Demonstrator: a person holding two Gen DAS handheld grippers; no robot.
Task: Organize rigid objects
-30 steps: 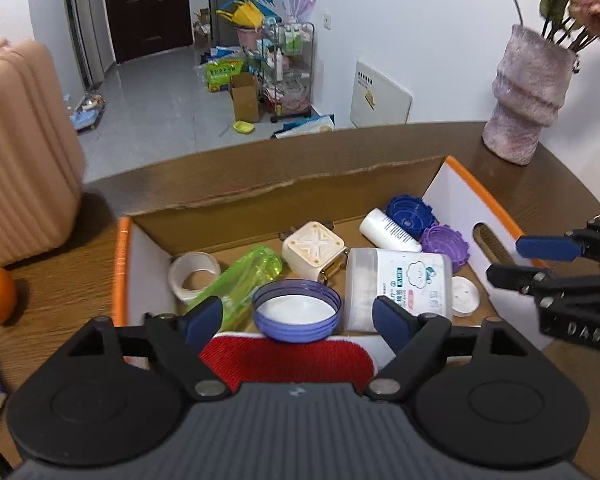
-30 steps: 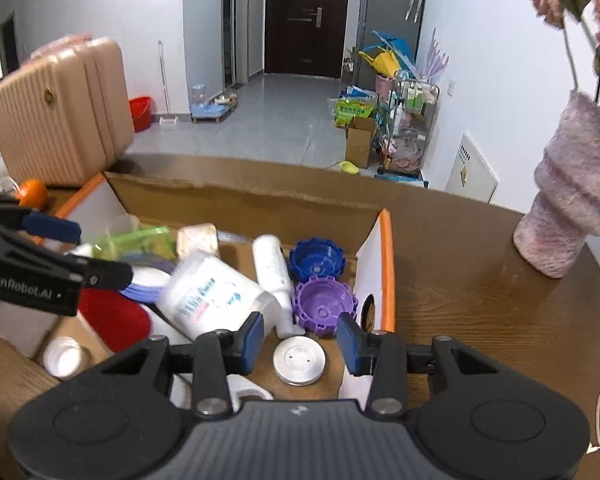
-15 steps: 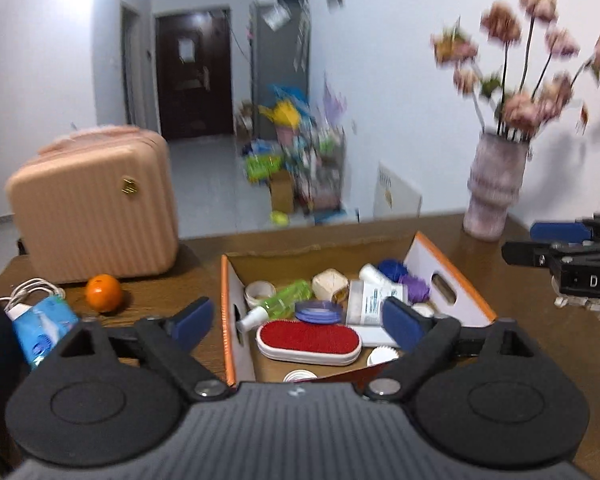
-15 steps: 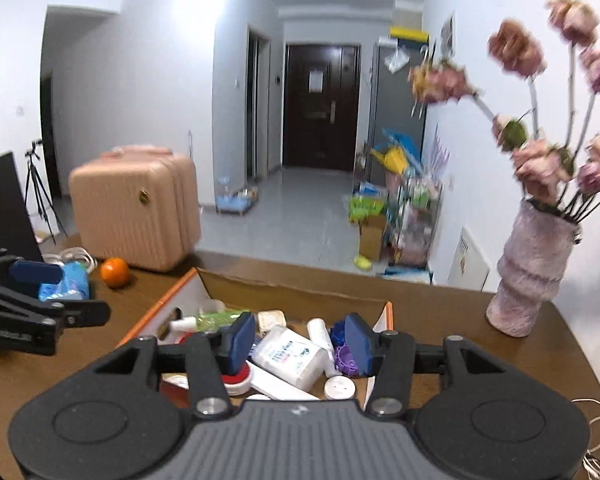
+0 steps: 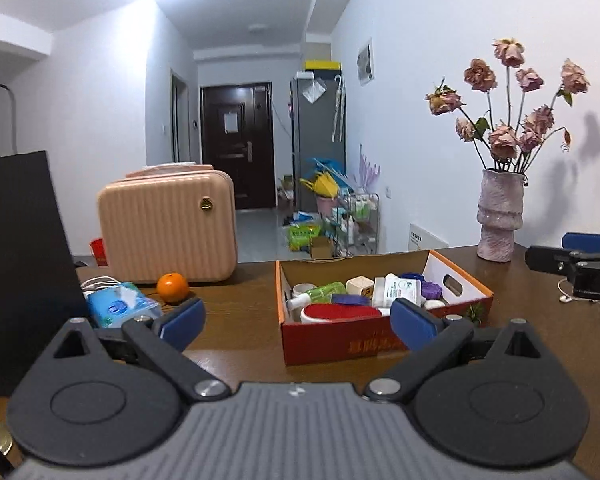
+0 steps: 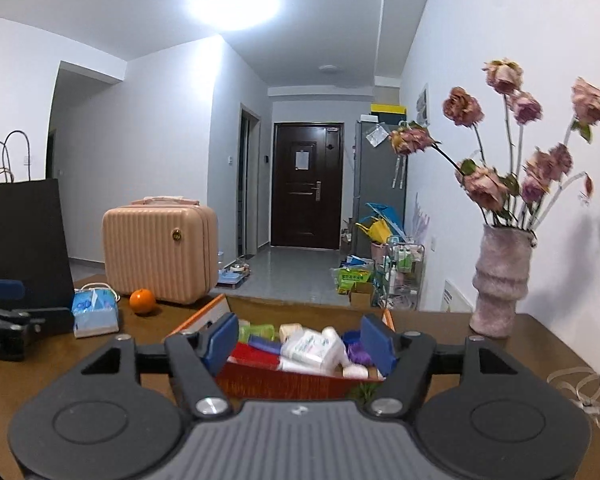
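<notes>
A red and orange cardboard box [image 5: 340, 340] stands on the brown table, filled with several items: a red brush [image 5: 340, 312], a green bottle [image 5: 324, 291], a white wipes tub [image 5: 398, 290] and purple lids [image 5: 432, 290]. The box also shows in the right wrist view [image 6: 284, 380]. My left gripper [image 5: 298, 316] is open and empty, held back from the box's near left side. My right gripper [image 6: 298, 338] is open and empty, held back in front of the box. Each gripper shows at the edge of the other's view.
A pink suitcase [image 5: 168, 228], an orange [image 5: 173, 287] and a blue tissue pack [image 5: 118, 306] sit at the left. A black paper bag [image 5: 20, 248] stands at the far left. A vase of dried flowers [image 5: 498, 216] stands at the right. White cables [image 6: 580, 392] lie on the table's right side.
Both grippers have pulled back and up from over the box, so the whole box and room are now in view. Both stay open and empty.
</notes>
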